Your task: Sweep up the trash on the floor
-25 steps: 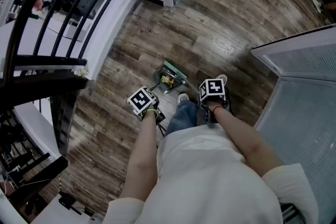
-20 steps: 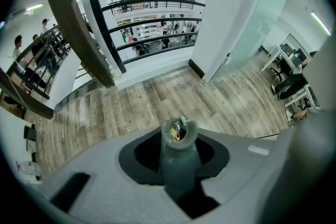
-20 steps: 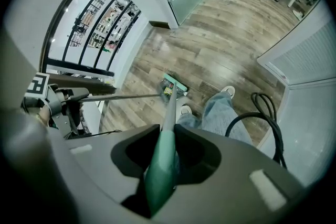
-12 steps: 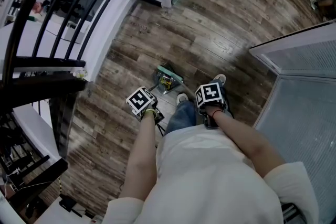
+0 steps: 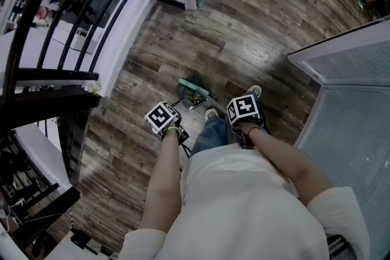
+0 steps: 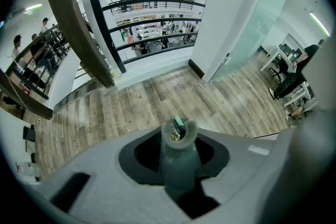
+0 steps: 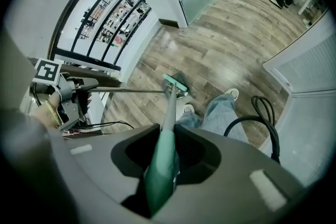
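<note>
Broom — R gripper; dustpan — L gripper.

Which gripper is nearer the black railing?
Left. The left gripper, holding the dustpan handle, is on the railing side of the legs; the right gripper, holding the broom handle, is beyond them, farther from it.

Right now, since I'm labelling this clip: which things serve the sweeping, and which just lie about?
Job: green-handled broom in right claw; grey long-handled dustpan in left claw; colourful trash in it.
Lying about: black looped cable; black metal railing; white mesh panel.
</note>
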Demonstrator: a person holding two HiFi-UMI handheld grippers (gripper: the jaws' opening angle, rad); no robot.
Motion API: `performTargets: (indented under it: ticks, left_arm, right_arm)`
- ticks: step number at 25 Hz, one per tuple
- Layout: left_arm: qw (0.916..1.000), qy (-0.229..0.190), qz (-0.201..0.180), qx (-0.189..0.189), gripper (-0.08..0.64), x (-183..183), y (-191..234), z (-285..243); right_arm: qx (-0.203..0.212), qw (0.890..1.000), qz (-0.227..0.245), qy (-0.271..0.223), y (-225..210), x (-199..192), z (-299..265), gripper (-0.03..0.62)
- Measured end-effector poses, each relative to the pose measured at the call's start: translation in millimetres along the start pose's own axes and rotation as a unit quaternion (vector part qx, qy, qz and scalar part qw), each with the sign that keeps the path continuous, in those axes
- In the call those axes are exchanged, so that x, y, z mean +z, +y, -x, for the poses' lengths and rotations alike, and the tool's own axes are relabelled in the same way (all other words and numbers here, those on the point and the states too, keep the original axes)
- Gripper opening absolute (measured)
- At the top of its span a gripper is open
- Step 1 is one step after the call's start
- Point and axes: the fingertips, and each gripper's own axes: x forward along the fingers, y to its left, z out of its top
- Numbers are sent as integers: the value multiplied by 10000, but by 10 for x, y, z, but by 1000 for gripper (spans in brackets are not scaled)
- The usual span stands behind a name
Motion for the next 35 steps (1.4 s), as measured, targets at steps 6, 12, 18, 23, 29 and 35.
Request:
performTargets:
  ticks: [6, 12, 18, 23, 29, 35]
  left_arm:
    - [10000, -12, -13, -25, 91, -19, 37, -6]
    - [9999, -16, -148, -69, 91, -32, 60, 24]
    - [9997, -12, -199, -108, 89, -50, 124, 35]
    - [9996, -47, -244, -157, 89, -76, 166, 34]
    - [9996, -72, -167, -219, 89, -139, 308, 50]
    - [9996, -158, 21, -225, 89, -251, 422, 100]
  right_arm:
    - [-52, 9999, 14, -105, -50, -26, -8, 97]
    - [-147, 9996, -75, -211, -93, -79, 35, 97]
    - [-115, 9981, -403, -451, -137, -96, 68, 97]
    - [-89, 9966, -550, -603, -146, -83, 70, 97]
    - [-129, 9955, -610, -717, -107, -185, 64, 97]
    - [-30, 9950, -612, -785, -125, -286, 99, 97]
